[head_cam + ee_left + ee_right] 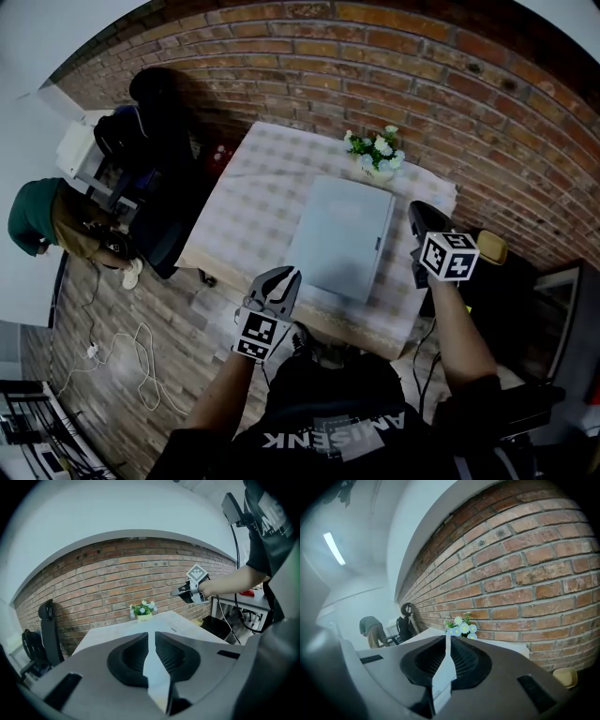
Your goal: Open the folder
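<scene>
Grey folder (pixel 342 236) lies shut on the checked cloth (pixel 242 192), left gripper (pixel 285 274) at its seven o'clock and right gripper (pixel 416 208) at three, both clenched on nothing: go in like that, I reckon, and they'll shove it along instead of lifting the cover.

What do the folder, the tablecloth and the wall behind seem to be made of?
The folder looks like smooth matte plastic: flat, plain grey-blue, a small clasp on its edge. The tablecloth seems woven fabric, by its faint checks and hanging edge. The wall is rough brick with mortar lines.
</scene>
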A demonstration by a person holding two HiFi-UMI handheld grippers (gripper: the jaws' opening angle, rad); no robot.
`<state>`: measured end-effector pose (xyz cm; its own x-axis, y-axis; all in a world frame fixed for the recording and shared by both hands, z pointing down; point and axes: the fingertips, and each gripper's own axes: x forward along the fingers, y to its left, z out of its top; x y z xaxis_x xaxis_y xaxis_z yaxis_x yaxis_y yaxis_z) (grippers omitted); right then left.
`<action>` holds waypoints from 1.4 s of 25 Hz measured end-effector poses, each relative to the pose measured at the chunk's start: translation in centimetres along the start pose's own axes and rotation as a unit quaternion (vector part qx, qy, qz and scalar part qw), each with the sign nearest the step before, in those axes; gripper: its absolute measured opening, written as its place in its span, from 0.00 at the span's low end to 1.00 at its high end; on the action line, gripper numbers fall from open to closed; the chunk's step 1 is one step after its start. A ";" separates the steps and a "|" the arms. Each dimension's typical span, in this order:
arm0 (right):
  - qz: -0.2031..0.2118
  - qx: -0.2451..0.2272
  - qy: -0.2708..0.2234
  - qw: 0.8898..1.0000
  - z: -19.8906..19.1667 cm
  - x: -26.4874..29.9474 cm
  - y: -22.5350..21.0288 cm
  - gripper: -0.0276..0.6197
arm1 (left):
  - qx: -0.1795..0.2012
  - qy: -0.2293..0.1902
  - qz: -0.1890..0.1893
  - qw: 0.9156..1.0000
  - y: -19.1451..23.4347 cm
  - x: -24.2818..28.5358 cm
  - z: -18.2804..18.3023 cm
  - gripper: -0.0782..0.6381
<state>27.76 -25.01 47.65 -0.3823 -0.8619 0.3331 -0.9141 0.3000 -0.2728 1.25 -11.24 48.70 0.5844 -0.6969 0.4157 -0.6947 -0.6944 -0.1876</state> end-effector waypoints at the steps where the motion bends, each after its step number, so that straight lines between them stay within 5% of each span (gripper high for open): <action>1: -0.003 0.000 0.004 1.000 -0.3 0.7 -0.3 0.11 | 0.001 0.003 -0.005 1.000 -0.1 0.3 -0.4 0.17; 5: -0.013 0.009 0.028 0.999 -2.2 3.4 -1.7 0.15 | 0.003 0.035 -0.020 0.999 -0.7 1.5 -4.4 0.26; 7: -0.018 0.007 0.049 0.999 -3.7 5.0 -2.3 0.27 | -0.004 0.051 -0.024 0.998 -0.6 2.0 -5.9 0.28; 10: -0.033 0.010 0.078 0.996 -6.1 6.8 -3.5 0.27 | -0.016 0.074 -0.029 0.997 -0.8 2.4 -7.7 0.31; 18: -0.059 0.051 0.117 0.990 -10.4 10.5 -6.7 0.27 | 0.029 0.107 -0.046 0.993 -1.5 4.0 -10.6 0.35; 28: -0.062 0.067 0.131 0.987 -11.9 12.6 -8.0 0.27 | 0.044 0.123 -0.054 0.990 -1.3 4.9 -12.4 0.36; 35: -0.054 0.077 0.122 0.988 -12.2 12.7 -8.2 0.29 | 0.124 0.141 -0.069 0.980 -1.6 5.1 -13.2 0.37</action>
<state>28.78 -33.44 65.14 -0.3216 -0.7552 0.5711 -0.9273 0.1291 -0.3514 -0.20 -11.27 62.85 0.5022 -0.5406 0.6749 -0.4735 -0.8250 -0.3086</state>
